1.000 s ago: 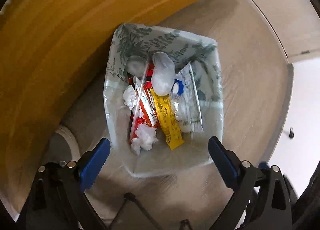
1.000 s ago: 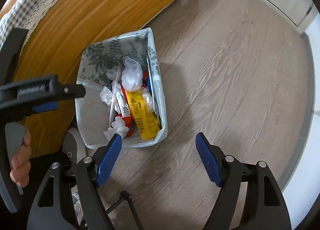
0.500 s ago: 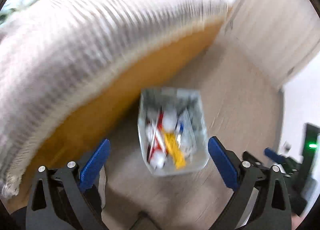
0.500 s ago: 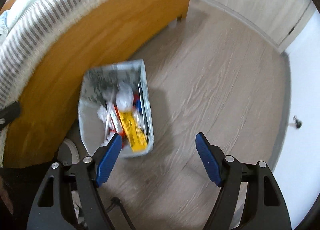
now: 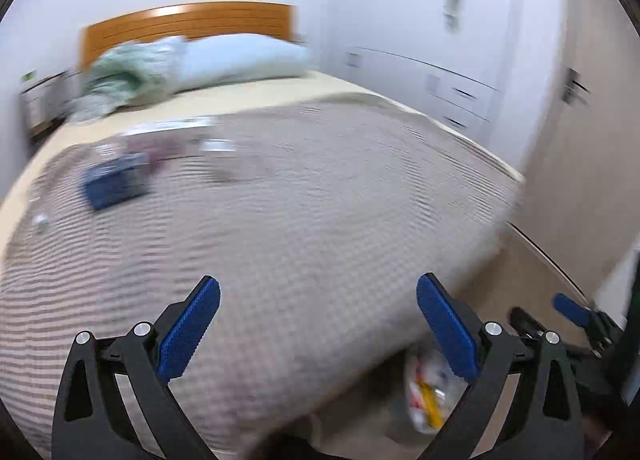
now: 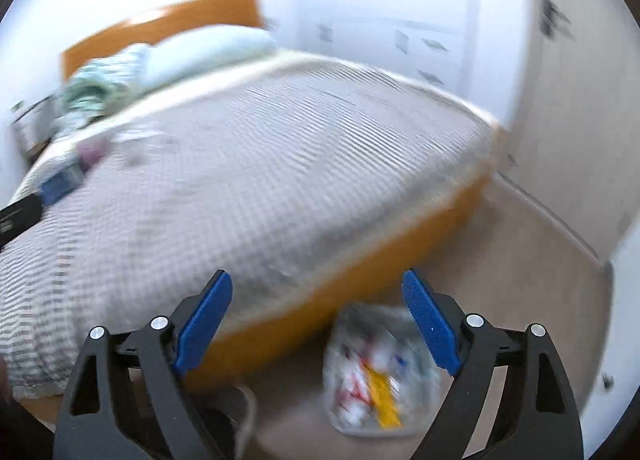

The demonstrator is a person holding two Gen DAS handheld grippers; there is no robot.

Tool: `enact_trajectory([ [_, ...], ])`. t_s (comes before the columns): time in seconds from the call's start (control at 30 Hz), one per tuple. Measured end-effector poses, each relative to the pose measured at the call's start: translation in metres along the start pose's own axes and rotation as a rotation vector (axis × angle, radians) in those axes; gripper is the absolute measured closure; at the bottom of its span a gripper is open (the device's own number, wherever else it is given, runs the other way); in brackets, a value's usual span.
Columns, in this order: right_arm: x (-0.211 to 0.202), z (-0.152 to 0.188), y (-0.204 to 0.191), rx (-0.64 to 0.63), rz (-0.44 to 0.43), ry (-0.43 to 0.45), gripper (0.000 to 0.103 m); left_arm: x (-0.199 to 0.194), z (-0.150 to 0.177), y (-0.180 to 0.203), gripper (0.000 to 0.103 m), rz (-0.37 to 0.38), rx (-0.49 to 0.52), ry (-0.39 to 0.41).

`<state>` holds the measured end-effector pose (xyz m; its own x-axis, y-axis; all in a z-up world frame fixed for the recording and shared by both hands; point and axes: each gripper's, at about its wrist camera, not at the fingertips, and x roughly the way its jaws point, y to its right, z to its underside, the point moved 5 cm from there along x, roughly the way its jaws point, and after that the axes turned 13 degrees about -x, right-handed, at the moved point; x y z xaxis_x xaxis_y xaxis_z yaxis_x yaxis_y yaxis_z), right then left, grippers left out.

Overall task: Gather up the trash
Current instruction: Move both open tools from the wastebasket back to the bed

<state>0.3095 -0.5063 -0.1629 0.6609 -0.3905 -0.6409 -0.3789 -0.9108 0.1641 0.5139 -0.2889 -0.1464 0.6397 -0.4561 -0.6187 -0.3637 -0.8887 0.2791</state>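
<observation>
Below right gripper [image 6: 316, 300], trash bin [image 6: 380, 376] on floor; jaws opening, empty. Left gripper [image 5: 318, 308] wide, empty.

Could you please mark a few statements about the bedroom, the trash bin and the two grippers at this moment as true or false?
1. The trash bin stands on the floor beside the bed's wooden frame. True.
2. The left gripper is clamped on a yellow wrapper. False: its jaws stand apart with nothing between them; the yellow wrapper lies in the bin.
3. A blue packet lies on the bedspread. True.
4. The bin is empty. False: it holds wrappers and crumpled white scraps.
5. The right gripper holds a tissue. False: its jaws are opening and nothing is between them.
6. A pillow lies by the headboard. True.
</observation>
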Motion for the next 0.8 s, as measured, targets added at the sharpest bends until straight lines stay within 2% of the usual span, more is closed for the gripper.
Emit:
enact_trajectory([
  [0.13,0.017,-0.033,-0.081,-0.09,-0.076,0.045,0.02,-0.003,-0.035,-0.094,0.007,-0.11,-0.153,0.057],
  [0.23,0.033,-0.053,-0.14,-0.12,-0.149,0.074,0.02,-0.013,-0.06,-0.146,0.007,-0.114,-0.253,0.071],
  [0.3,0.043,-0.065,-0.167,-0.122,-0.187,0.082,0.02,-0.022,-0.079,-0.184,0.007,-0.137,-0.305,0.125],
  [0.4,0.059,-0.083,-0.209,-0.118,-0.227,0.108,0.02,-0.029,-0.098,-0.243,0.007,-0.255,-0.349,0.202],
  [0.57,0.088,-0.114,-0.258,-0.099,-0.273,0.141,0.02,-0.018,-0.108,-0.329,0.007,-0.424,-0.439,0.262],
  [0.7,0.111,-0.142,-0.297,-0.115,-0.327,0.156,0.02,0.009,-0.109,-0.378,0.007,-0.473,-0.49,0.197],
  [0.8,0.13,-0.167,-0.324,-0.122,-0.38,0.153,0.02,0.024,-0.112,-0.4,0.007,-0.508,-0.458,0.159],
])
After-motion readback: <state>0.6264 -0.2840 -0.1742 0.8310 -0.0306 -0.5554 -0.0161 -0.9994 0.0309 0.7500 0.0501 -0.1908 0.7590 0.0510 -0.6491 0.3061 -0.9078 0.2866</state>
